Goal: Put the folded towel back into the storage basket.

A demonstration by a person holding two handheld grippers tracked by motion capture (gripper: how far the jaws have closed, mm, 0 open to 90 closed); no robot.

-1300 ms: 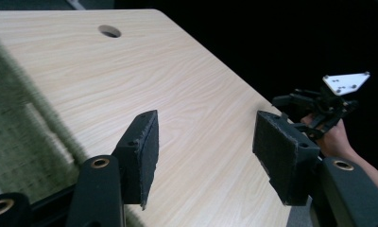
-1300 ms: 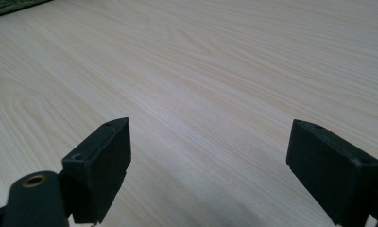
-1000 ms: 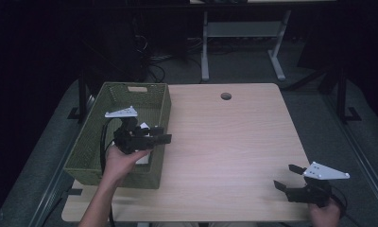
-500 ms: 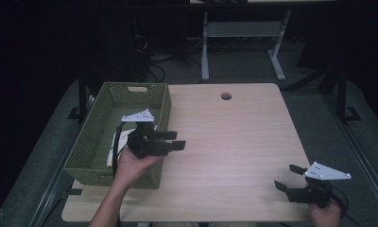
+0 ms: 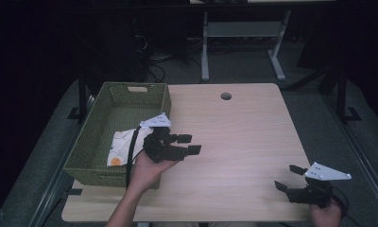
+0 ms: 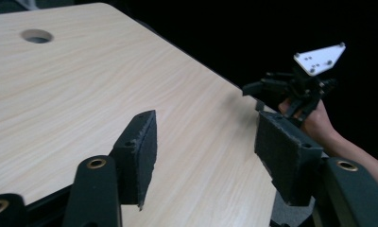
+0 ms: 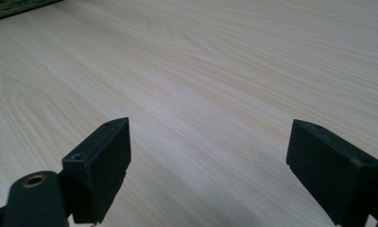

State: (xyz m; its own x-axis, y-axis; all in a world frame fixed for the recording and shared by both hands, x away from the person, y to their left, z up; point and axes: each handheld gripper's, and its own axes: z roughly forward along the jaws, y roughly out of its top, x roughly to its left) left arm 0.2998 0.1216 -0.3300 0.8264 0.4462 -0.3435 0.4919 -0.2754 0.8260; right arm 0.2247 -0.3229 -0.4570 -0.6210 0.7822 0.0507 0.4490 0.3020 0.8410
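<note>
With the white packet lying in the green woven basket at the table's left edge, I carry my empty, spread left gripper level, clear of the rim; right gripper also spread, near the front-right corner.

Tabletop bare between grippers; green basket blocks left edge.
</note>
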